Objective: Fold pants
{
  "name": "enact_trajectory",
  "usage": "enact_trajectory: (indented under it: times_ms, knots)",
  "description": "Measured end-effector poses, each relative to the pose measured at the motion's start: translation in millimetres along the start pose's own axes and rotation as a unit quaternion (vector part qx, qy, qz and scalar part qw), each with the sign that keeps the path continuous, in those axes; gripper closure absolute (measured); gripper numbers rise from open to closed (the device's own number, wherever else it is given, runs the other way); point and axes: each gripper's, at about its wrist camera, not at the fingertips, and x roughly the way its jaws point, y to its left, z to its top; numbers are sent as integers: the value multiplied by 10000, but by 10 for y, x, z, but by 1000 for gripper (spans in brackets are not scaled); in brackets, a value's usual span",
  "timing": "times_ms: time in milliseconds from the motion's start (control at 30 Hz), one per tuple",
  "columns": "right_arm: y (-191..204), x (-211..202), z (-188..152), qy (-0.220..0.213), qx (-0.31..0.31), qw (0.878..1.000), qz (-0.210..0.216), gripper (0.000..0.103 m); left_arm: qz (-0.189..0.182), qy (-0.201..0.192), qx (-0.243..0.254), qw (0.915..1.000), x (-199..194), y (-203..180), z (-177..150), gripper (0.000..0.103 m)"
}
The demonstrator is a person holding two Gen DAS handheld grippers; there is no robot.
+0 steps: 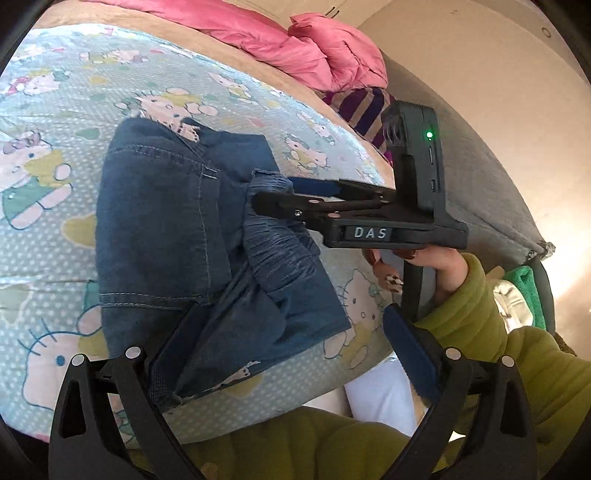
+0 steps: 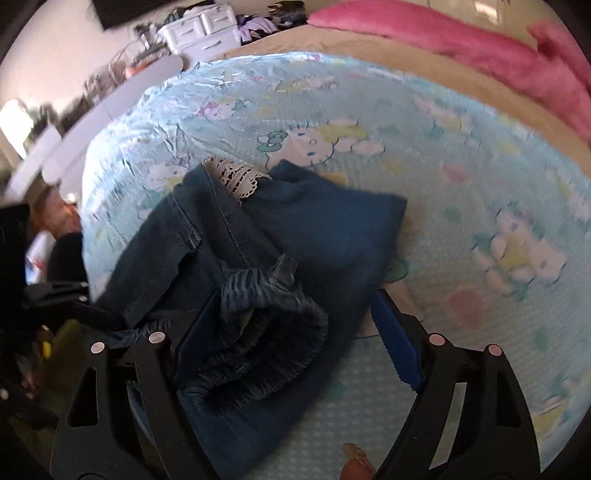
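Dark blue denim pants (image 1: 177, 229) lie folded into a small bundle on a light blue cartoon-print sheet (image 1: 55, 110). Their gathered elastic waistband (image 1: 273, 236) bunches up on the near right side. My left gripper (image 1: 288, 354) is open, its left finger (image 1: 173, 350) resting on the bundle's near edge. My right gripper (image 1: 269, 192) reaches in from the right, its fingertips at the waistband. In the right wrist view the right gripper (image 2: 291, 325) is open, straddling the waistband (image 2: 266, 325) of the pants (image 2: 325, 229). White lace trim (image 2: 236, 177) shows at the far edge.
A pink quilt (image 1: 295, 48) is heaped at the far side of the bed, with a striped cloth (image 1: 362, 110) beside it. The bed edge (image 1: 369, 354) runs close on the right. White drawers (image 2: 199, 29) stand beyond the bed. The person's olive sleeve (image 1: 517, 350) is at lower right.
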Motion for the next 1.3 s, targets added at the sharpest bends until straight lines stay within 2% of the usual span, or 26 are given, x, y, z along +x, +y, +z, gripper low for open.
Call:
enact_trajectory:
  times_ms: [167,500,800,1000,1300]
  knots:
    - [15,-359,-19,-546,17,9985,86,27,233,-185,124,9995,-200,-37,-34,5]
    - [96,-1004,-211,-1320,-90,9912,-52,14,801,-445,225,9955,-381,-126,-27,5]
    - [159,-1238,-479,-1540,-246,9872,-346,13,1517,-623,337,9859,-493,-174,-8,5]
    - [293,-1265,-645,-1473,-513,9869,-416,13,1801,-667,332,9808,-525,-162,14,5]
    - [684,-1157,-859,-1276,-1165,9848,-177,13,2158,-536,268,9746,-428,-16,159,5]
